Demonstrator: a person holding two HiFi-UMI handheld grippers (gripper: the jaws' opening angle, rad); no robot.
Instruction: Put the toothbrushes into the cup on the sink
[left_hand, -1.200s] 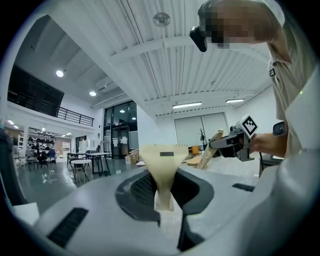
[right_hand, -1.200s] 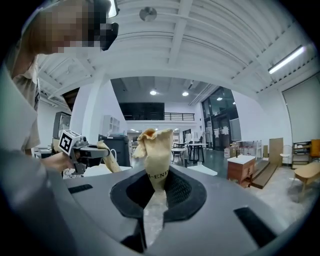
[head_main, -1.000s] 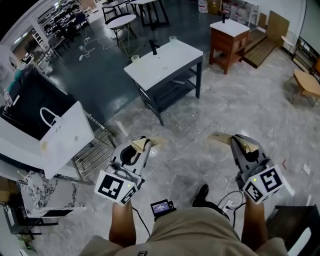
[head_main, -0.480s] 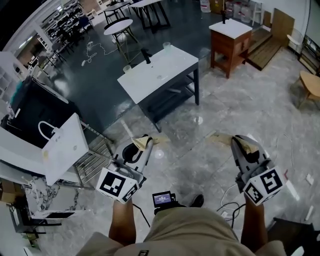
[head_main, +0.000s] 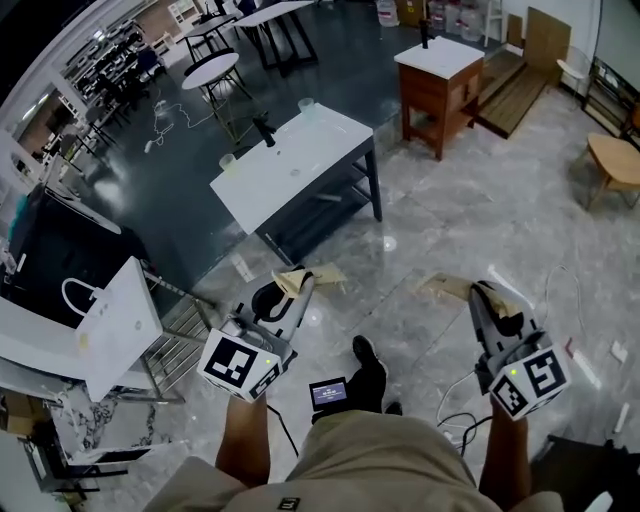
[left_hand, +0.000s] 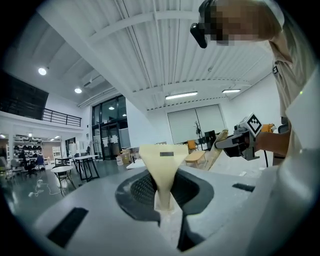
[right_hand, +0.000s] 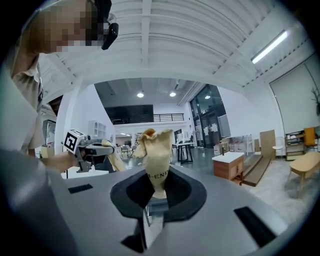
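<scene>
- Though no view lets the toothbrushes be picked out, two cups stand on the white sink table (head_main: 300, 165): the first cup (head_main: 306, 103) at its far corner, the second cup (head_main: 227, 160) at its left corner.
- One black faucet (head_main: 265, 131) rises from that same edge of the sink table, between the two cups.
- Two grippers are held on the near side of the sink table, well apart from it, over the grey stone floor (head_main: 420, 230). Both point roughly level.
- The left gripper (left_hand: 161, 152) has its two beige, tape-wrapped jaws pressed together, pad against pad, gripping only each other.
- The right gripper (right_hand: 155, 142) is the same: two wrapped jaws closed on themselves.
- One wooden cabinet (head_main: 432, 85) with a white top stands to the right of the sink table and a little beyond it.
- One white paper bag (head_main: 110, 325) leans to the left of the sink table, nearer the person.
- One round table (head_main: 213, 68) stands beyond the sink table, and one wooden stool (head_main: 612, 160) sits far off to its right.
</scene>
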